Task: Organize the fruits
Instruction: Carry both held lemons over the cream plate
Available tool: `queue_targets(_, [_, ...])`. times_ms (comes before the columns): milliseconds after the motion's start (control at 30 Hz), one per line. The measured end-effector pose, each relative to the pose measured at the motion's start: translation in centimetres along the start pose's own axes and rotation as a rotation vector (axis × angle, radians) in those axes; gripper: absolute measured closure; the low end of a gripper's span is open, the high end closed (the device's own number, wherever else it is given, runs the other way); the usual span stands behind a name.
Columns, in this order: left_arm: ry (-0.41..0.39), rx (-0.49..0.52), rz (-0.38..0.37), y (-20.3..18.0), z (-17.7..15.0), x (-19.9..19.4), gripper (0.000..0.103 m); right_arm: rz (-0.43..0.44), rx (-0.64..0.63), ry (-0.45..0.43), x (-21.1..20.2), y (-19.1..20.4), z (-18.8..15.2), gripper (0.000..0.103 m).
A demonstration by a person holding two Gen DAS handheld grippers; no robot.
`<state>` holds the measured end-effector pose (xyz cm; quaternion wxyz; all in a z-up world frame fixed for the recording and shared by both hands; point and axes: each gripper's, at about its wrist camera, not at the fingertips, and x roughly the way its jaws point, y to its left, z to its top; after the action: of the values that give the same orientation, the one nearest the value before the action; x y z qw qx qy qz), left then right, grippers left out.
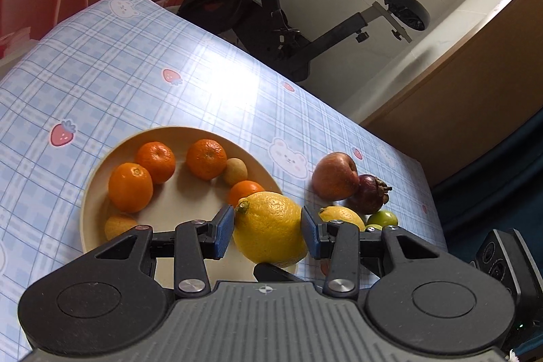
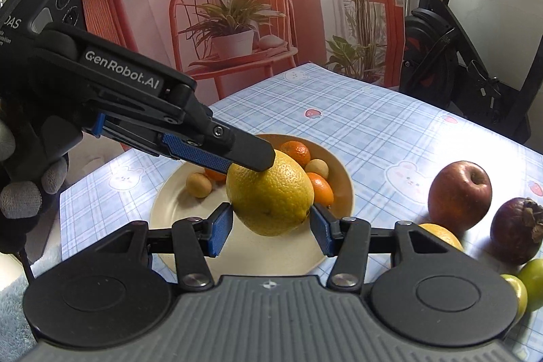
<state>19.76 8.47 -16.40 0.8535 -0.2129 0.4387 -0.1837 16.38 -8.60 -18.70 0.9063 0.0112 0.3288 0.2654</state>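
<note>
- The lemon (image 1: 269, 228) is hanging in the air above the near-right rim of the plate (image 1: 91, 202), not touching the plate or the table (image 1: 135, 73).
- The left gripper (image 1: 267, 226) is closing on it about halfway, with a blue pad pressing each flank.
- The right gripper (image 2: 271, 226) is bracketing the same lemon at a similar half-open width. Both of its pads are sitting against the skin, crosswise to the left gripper's fingers.
- In the right wrist view, one left finger is lying over the top of the lemon.
- The stem nub is pointing up and to the left in the left wrist view, close beside the left-hand pad. The long axis is running tilted from that nub down toward the camera.
- Oranges (image 1: 130, 187) and a small tan fruit (image 1: 236, 171) are ringing the plate, leaving its middle and near part bare.
- Off the plate to the right, an apple (image 1: 334, 175), a mangosteen (image 1: 371, 194), a second lemon (image 1: 341, 216) and green fruits (image 1: 381, 218) are bunching near the table's right edge, apple and mangosteen touching.
- Wide bare cloth is lying beyond and left of the plate.
- An exercise bike (image 1: 258, 5) is standing past the far edge.
</note>
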Motion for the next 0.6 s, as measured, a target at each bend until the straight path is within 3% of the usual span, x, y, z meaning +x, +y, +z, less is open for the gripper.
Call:
queue_targets(133, [-0.001,-0.016,0.044,1.9,1.1,0.2,0.057,0.021,0.01,0.028,2.8,0.1,0.7,0.05])
queue_targets(300, [-0.007,-0.042,0.077,3.4,2.2,0.9,0.058,-0.011,-0.028,0.053,5.2,0.7,1.7,0.05])
queue_targets(600, [-0.008,-0.046,0.081,3.8,2.4,1.2,0.059,-0.027,-0.064,0.067,6.2,0.5,1.8,0.05])
